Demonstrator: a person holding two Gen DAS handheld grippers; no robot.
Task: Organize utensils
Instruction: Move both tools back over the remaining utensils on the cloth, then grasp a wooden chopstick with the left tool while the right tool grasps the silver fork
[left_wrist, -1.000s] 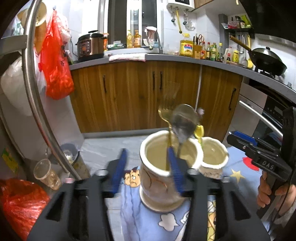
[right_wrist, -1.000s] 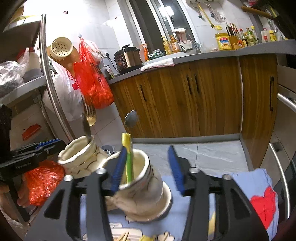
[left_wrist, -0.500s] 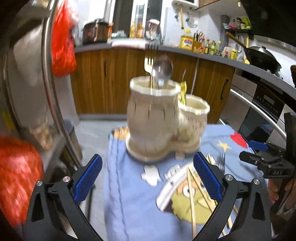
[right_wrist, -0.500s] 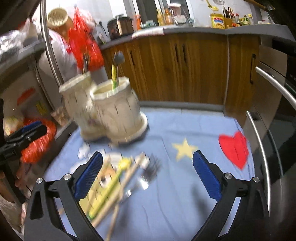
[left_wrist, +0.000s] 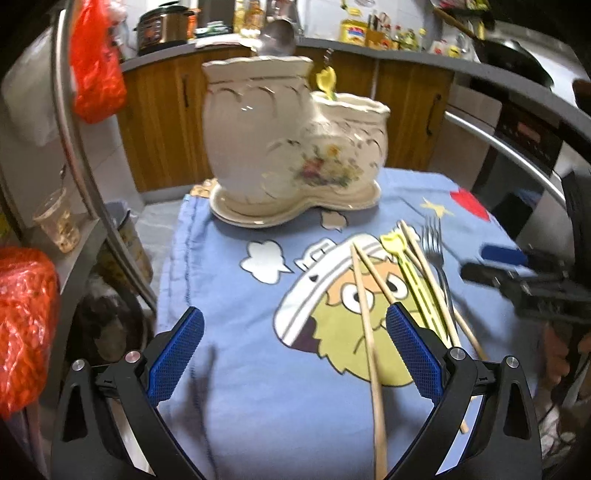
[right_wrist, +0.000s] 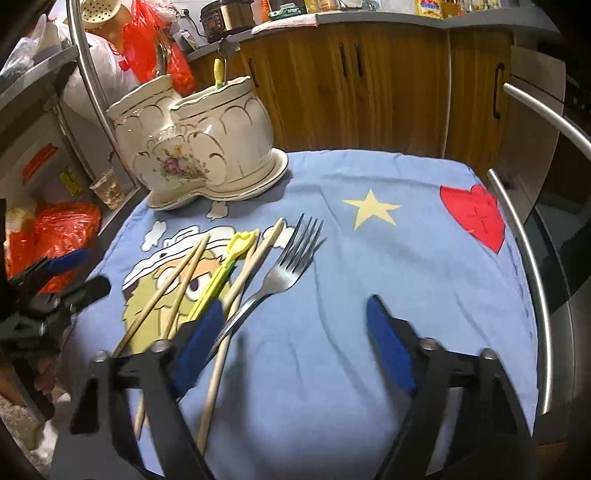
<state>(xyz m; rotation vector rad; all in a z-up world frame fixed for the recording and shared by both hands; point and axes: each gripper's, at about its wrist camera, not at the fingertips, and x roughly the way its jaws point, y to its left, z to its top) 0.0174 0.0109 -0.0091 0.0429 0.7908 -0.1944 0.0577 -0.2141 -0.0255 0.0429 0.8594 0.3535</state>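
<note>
A cream ceramic double utensil holder (left_wrist: 291, 147) stands at the far edge of the blue cartoon cloth (left_wrist: 258, 369); it also shows in the right wrist view (right_wrist: 199, 147). A spoon (left_wrist: 277, 37) and a yellow utensil (left_wrist: 325, 81) stick out of it. On the cloth lie a metal fork (right_wrist: 280, 273), wooden chopsticks (right_wrist: 177, 280) and a yellow-green utensil (right_wrist: 225, 273). My left gripper (left_wrist: 295, 347) is open and empty above the cloth. My right gripper (right_wrist: 295, 339) is open and empty, its left finger over the fork handle.
Red plastic bags (left_wrist: 22, 325) and a plastic cup (left_wrist: 59, 221) sit on a shelf at the left. A metal rail (right_wrist: 524, 266) borders the cloth's right side. Wooden cabinets (right_wrist: 369, 81) stand behind.
Both grippers have opened wide and pulled back from the holder toward the near side of the cloth. The loose utensils on the cloth have come into view.
</note>
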